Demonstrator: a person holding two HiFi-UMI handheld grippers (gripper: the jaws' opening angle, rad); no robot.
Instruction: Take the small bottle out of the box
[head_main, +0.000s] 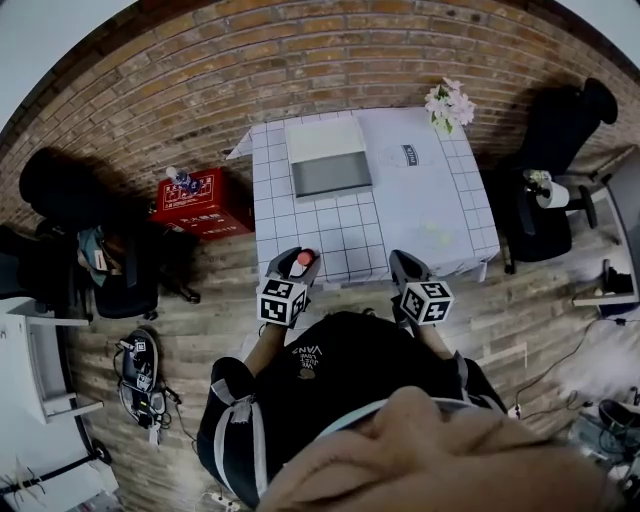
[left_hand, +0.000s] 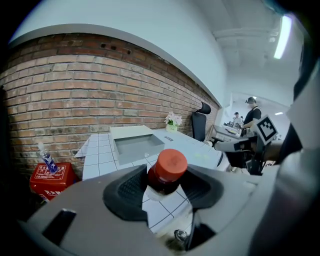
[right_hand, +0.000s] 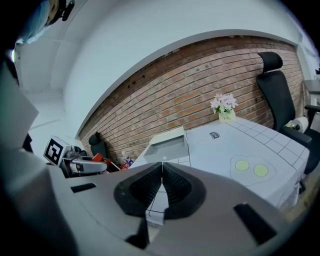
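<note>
Two pads (left_hand: 127, 190) of the left gripper (left_hand: 165, 186) clamp the small bottle (left_hand: 167, 170) under its red cap, near the table (head_main: 420, 215) edge, well apart from the box (head_main: 330, 176). Right gripper (right_hand: 162, 187) closed, empty. Removal looks done; next, probably an upright set-down.

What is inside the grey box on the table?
The box's visible floor looks bare; its near wall may hide a strip. The small bottle sits clamped in the left gripper.
</note>
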